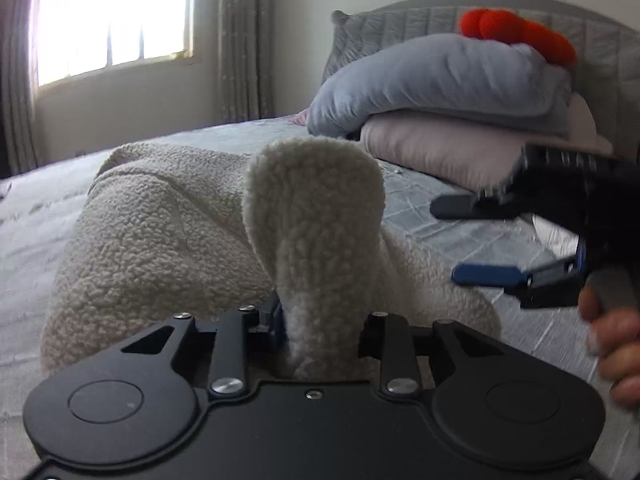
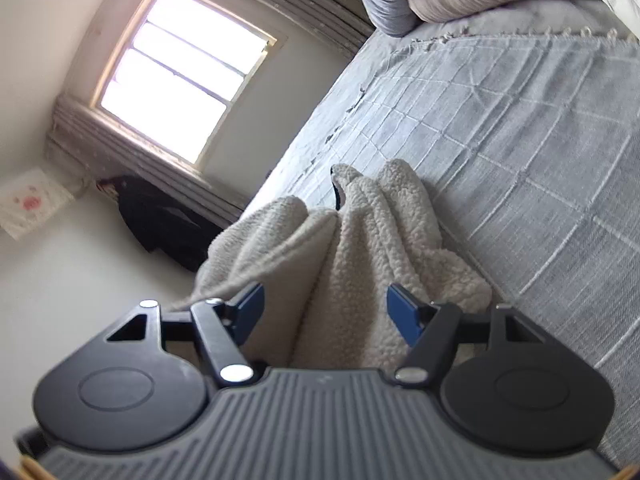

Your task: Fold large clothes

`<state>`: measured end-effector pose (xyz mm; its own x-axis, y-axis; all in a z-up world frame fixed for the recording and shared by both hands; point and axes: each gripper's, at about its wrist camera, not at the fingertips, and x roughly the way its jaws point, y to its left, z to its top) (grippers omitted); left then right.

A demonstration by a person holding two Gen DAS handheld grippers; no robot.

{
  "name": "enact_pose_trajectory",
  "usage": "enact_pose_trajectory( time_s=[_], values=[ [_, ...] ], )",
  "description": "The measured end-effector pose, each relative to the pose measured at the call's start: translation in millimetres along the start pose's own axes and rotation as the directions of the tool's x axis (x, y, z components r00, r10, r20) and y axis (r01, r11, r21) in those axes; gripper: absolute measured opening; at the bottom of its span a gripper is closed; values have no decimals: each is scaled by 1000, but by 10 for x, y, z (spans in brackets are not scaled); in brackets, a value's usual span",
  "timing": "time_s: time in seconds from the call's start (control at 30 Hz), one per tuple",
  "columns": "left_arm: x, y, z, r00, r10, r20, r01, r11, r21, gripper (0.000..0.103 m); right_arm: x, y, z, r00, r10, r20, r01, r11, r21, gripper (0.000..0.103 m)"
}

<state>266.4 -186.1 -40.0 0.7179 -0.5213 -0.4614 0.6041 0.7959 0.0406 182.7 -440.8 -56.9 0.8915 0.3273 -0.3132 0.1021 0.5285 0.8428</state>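
A cream fleece garment [image 1: 160, 232] lies bunched on the grey bed cover [image 1: 440, 208]. My left gripper [image 1: 320, 328] is shut on a fold of the fleece, which stands up between its fingers. My right gripper [image 1: 452, 240] shows at the right of the left wrist view, held sideways with its fingers spread and nothing between them. In the right wrist view the right gripper [image 2: 324, 312] is open, its blue pads [image 2: 402, 312] either side of the fleece garment [image 2: 360, 240] without pinching it.
Stacked pillows [image 1: 440, 80], blue-grey over pink, lie at the headboard with an orange plush item [image 1: 516, 32] on top. A window [image 2: 180, 72] and curtains stand beyond the bed's far edge. A dark object [image 2: 160, 220] lies on the floor below the window.
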Motion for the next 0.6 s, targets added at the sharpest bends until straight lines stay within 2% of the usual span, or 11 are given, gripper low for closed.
enact_pose_trajectory(
  time_s=[0.03,0.1,0.17,0.27,0.33,0.4,0.53,0.6],
  values=[
    [-14,-26,5,1000,6,-1,-6,1000,27,32,-43,-52,27,1000,22,6,-22,999,31,68],
    [-85,32,80,1000,-8,-2,8,1000,5,36,-90,-66,52,1000,22,14,-22,999,39,69],
    [-183,120,139,999,-34,13,35,999,-17,47,-133,-10,46,1000,2,10,-3,1000,11,71],
    [-412,182,197,990,-136,28,137,990,-40,64,-98,78,46,1000,11,-4,-11,1000,-13,78],
    [-589,179,208,978,-204,38,205,978,-39,71,-41,112,46,999,25,-19,-26,999,-22,82],
    [-729,196,228,969,-241,47,242,970,-32,77,11,151,38,999,35,-29,-36,999,-28,86],
    [-974,267,280,964,-260,62,263,964,-48,90,42,219,32,998,44,-35,-45,998,-38,93],
    [-1040,355,330,964,-254,74,260,962,-81,91,42,253,27,999,38,-37,-40,998,-47,95]
  ],
)
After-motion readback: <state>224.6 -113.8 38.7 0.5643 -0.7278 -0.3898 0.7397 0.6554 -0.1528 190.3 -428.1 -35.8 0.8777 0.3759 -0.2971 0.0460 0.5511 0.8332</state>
